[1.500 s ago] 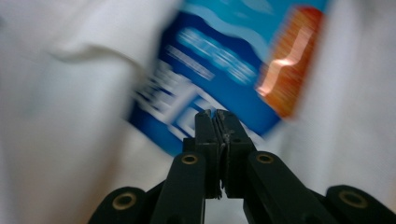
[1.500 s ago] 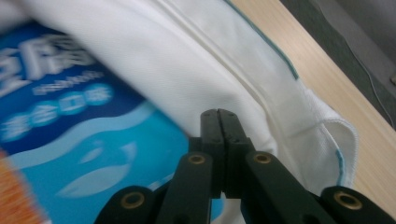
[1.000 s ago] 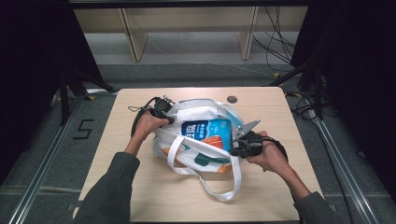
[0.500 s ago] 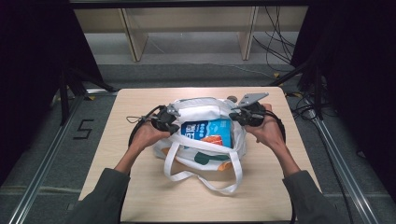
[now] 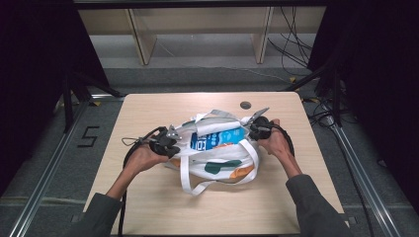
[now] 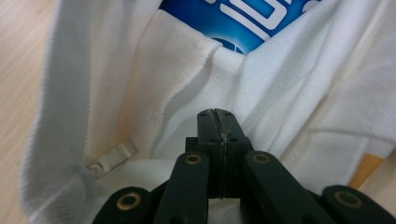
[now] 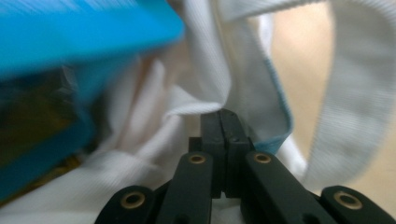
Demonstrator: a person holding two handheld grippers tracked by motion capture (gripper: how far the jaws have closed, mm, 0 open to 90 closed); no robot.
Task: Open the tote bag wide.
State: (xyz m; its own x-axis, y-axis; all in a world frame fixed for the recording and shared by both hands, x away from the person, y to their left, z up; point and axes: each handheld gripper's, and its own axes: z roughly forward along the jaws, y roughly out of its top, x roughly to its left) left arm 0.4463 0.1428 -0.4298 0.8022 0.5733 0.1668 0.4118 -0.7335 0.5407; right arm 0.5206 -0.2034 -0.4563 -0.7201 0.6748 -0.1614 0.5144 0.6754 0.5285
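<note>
1. We see a white cloth bag (image 5: 217, 158) lying near the middle of the table (image 5: 148, 106), its mouth turned toward the far edge and its printed side showing green and orange patches.
2. Inside the bag sits a blue packet (image 5: 217, 138) with white lettering, its top sticking out of the open mouth.
3. We hold the bag's mouth at both sides. The left gripper (image 5: 170, 145) is at the left rim and the right gripper (image 5: 252, 131) at the right rim, with the blue packet between them.
4. In the left gripper view, the left gripper (image 6: 218, 114) has its jaws pressed together. The tips lie against a fold of the bag (image 6: 140, 93), but we cannot tell whether cloth is caught between them.
5. In the right gripper view, the right gripper (image 7: 220, 114) also has its jaws pressed together, and a crease of the bag (image 7: 201, 100) meets the tips. The view is blurred, so we cannot tell whether cloth is pinched there.
6. The bag's long white handles (image 5: 190, 185) trail toward the near edge of the table in the high view.
7. The left gripper view adds the bag's seam and a small cloth loop (image 6: 112, 158), plus the packet (image 6: 261, 21) close up.
8. A small dark round inset (image 5: 245, 105) marks the table's far side, well apart from the bag.
</note>
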